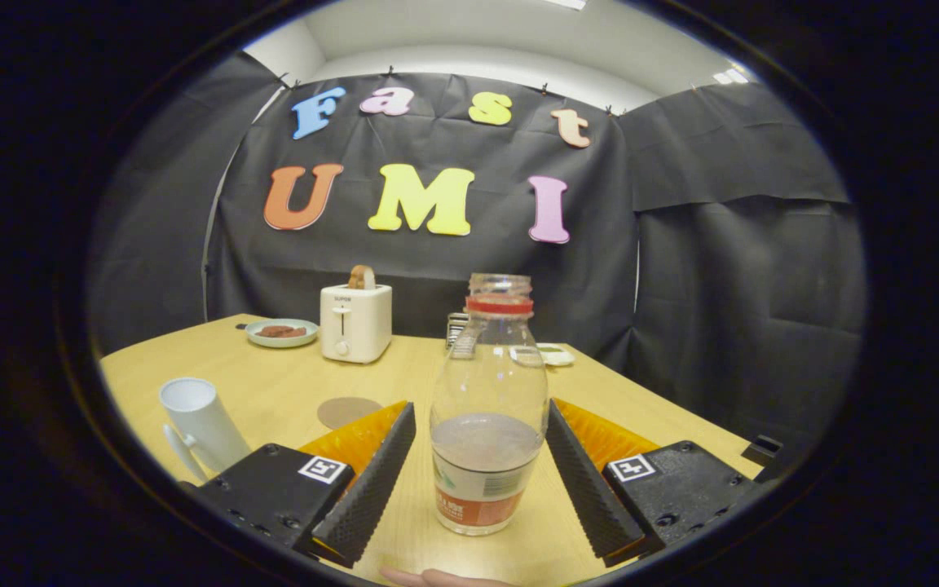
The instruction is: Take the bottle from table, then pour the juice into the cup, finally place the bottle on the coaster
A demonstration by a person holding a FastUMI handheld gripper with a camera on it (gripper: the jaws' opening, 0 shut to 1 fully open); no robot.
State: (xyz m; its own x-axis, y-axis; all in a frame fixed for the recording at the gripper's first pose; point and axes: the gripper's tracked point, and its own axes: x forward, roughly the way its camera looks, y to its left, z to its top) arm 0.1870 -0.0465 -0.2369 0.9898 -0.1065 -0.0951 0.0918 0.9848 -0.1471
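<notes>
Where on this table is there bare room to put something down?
Bare wood lies between the white cup, the plate and the toaster, and along the table's edge beyond the far finger. It is crowded where the bottle stands between the open gripper's fingers, coaster beside.

Bottle stands on the table between the spread fingers (cup left, coaster beyond).
</notes>
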